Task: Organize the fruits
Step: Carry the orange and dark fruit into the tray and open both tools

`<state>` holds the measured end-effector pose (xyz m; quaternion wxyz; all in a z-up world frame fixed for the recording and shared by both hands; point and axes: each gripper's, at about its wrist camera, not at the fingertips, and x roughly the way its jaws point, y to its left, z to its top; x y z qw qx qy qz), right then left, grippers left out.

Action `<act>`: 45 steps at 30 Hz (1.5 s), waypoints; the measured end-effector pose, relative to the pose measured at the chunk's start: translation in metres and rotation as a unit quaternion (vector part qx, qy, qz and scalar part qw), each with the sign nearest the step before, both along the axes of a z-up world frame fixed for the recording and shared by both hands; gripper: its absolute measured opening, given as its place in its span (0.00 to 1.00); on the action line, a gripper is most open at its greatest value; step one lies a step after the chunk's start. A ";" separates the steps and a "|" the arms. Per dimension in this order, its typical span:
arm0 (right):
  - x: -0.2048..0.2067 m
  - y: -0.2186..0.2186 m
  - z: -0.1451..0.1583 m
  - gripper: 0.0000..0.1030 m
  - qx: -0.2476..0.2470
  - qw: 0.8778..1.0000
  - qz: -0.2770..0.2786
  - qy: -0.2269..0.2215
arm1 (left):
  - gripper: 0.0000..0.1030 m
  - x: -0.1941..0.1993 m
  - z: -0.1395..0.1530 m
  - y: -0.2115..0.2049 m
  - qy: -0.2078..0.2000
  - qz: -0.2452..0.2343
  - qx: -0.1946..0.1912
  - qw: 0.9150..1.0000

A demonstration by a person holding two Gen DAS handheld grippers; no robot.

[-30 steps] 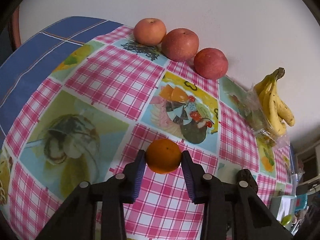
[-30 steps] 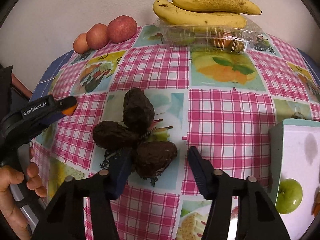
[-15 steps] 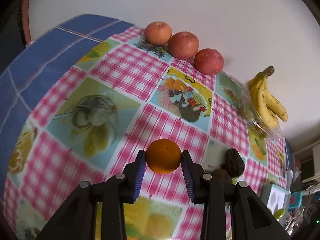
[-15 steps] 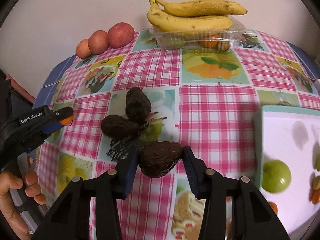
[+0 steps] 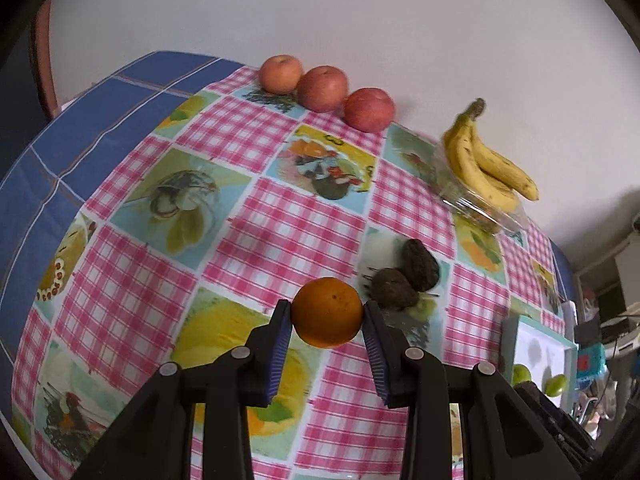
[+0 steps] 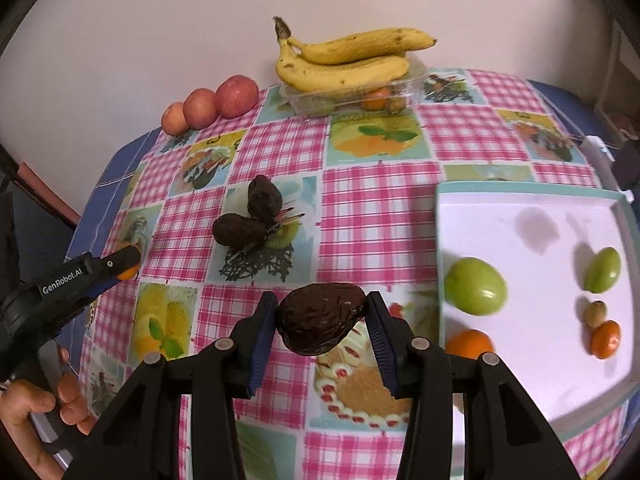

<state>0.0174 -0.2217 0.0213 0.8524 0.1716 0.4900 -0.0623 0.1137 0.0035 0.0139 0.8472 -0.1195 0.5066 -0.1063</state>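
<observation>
Left wrist: orange [image 5: 327,312] clamped in left claw [image 5: 326,334] | lifted

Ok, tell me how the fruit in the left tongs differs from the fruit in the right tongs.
The orange in the left tongs is round, smooth and bright; the avocado in the right tongs is pear-shaped, wrinkled and nearly black. The orange sits evenly between its pads, while the avocado lies crosswise, its narrow end toward one pad. Both are clamped and off the tablecloth.

Plain pale wall [image 5: 360,20] behind a table [image 5: 100,132] under pink-checked, blue-edged cloth [image 6: 380,208].
</observation>
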 end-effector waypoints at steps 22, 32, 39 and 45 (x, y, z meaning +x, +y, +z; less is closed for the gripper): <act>-0.046 -0.149 0.001 0.45 0.001 0.986 -0.165 -0.005 | 0.37 -0.043 0.020 -0.156 -0.036 -0.167 0.033 0.985; -0.062 -0.220 -0.003 0.45 -0.032 0.969 -0.243 -0.038 | 0.37 -0.049 0.011 -0.246 -0.052 -0.256 0.021 0.965; -0.063 -0.253 -0.016 0.45 -0.045 0.961 -0.269 -0.037 | 0.37 -0.050 -0.006 -0.283 -0.062 -0.292 0.021 0.954; -0.050 -0.261 -0.035 0.45 -0.043 0.965 -0.259 -0.023 | 0.37 -0.047 -0.029 -0.300 -0.048 -0.306 0.036 0.950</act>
